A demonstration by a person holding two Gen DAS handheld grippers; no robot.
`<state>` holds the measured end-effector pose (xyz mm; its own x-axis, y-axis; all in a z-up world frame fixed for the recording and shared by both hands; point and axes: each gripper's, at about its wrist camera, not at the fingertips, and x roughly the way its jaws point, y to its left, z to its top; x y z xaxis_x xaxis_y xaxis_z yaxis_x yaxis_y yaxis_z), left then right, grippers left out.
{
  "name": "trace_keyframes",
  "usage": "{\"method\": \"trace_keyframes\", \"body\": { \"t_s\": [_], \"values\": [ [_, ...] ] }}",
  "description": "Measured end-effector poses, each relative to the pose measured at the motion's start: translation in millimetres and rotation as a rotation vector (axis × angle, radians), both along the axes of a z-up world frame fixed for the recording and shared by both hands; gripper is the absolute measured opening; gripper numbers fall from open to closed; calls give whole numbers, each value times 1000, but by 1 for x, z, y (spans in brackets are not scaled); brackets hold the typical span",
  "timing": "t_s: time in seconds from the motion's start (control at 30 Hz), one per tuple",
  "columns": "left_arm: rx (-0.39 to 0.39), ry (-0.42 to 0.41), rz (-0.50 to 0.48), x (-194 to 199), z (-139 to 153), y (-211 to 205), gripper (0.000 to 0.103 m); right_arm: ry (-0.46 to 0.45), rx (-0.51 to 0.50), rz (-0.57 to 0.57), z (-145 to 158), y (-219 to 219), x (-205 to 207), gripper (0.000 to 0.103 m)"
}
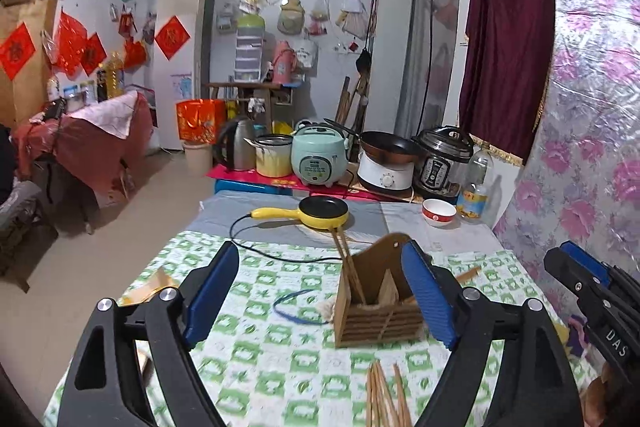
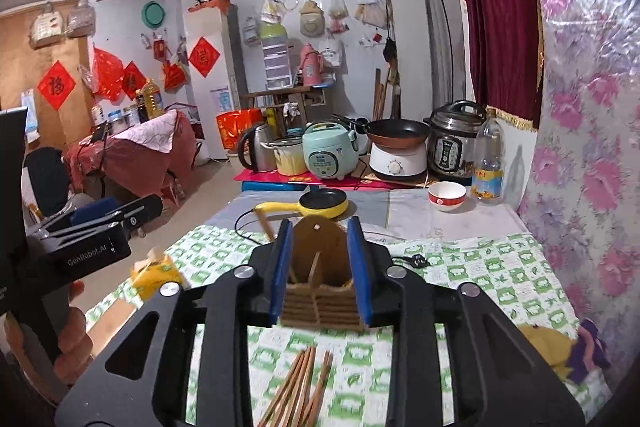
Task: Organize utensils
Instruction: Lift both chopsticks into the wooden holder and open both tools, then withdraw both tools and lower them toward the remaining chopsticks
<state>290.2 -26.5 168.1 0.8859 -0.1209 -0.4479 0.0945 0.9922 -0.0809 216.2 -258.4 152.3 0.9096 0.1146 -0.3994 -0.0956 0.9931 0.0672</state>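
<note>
The right gripper [image 2: 320,267] was clamped on the wooden utensil holder [image 2: 318,291], its blue pads [image 2: 280,267] pressed against both side walls. The left gripper [image 1: 320,299] stood spread wide, grasping nothing, with the holder [image 1: 376,307] just inside its right finger. Open cloth lay between its fingers and to its left, up to the table edge, where bare floor began.

A bundle of chopsticks [image 2: 300,387] lay loose on the green-checked tablecloth [image 2: 460,287] just below the right gripper, short of the holder. Two chopsticks [image 1: 348,267] stood tilted in the holder's left compartment.

Beyond the holder sat a yellow mini frying pan [image 1: 324,213] and, to the right, a red-and-white bowl [image 1: 439,213] near the floral wall.

Only the left wrist view showed a blue band [image 1: 296,307] on the cloth left of the holder; only the right showed a yellow tissue pack [image 2: 154,271] near the table's left edge.
</note>
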Motion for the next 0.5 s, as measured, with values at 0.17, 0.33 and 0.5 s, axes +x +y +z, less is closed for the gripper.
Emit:
{"method": "trace_keyframes", "body": {
  "t_s": [0.17, 0.33, 0.5],
  "values": [
    [-16, -12, 6, -60, 5, 13, 90, -25, -5, 3, 4, 4, -54, 41],
    [-51, -25, 9, -119, 10, 25, 95, -72, 1, 12, 8, 9, -116, 49],
    [-74, -64, 14, -174, 19, 38, 97, -148, -7, 18, 19, 11, -181, 63]
  ]
}}
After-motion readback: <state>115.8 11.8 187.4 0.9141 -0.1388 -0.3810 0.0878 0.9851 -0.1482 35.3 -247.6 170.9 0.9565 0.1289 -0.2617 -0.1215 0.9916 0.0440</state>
